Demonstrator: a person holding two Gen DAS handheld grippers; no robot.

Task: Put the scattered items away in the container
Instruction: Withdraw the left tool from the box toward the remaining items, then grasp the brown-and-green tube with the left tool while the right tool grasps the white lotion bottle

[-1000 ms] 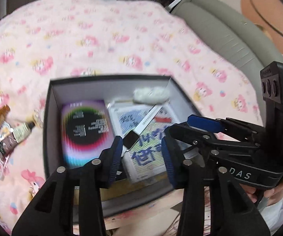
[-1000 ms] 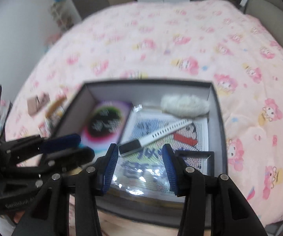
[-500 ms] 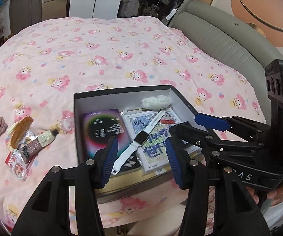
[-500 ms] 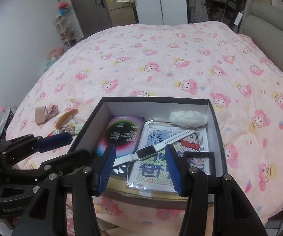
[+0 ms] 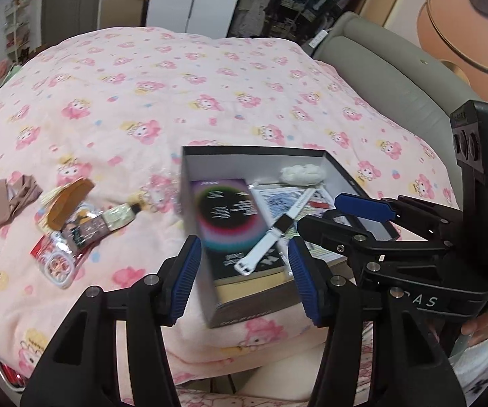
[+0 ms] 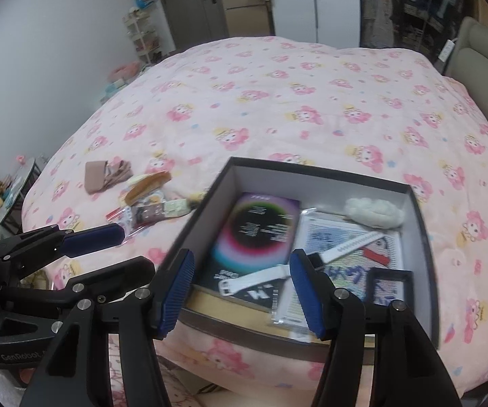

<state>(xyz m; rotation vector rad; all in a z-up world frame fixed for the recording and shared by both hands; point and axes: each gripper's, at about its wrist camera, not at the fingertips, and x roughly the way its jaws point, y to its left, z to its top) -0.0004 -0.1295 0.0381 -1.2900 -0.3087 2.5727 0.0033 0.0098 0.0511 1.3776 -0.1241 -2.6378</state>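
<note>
Open dark box [image 6: 424, 237] near the front edge of the bed [image 6: 278, 101], holding a white watch [image 6: 342, 249] laid across a black booklet with a coloured ring [image 6: 257, 234] and a printed sheet [image 6: 345, 237], with a white fluffy wad [image 6: 373, 212] at the far wall. Left of the box, well apart: a loose cluster of a comb [image 5: 69, 201], a small tube [image 5: 122, 215] and what appear to be packets. Left gripper [image 5: 244, 279] and right gripper [image 6: 242, 291]: fingers opening wide, nothing between them, above the box's near side.
</note>
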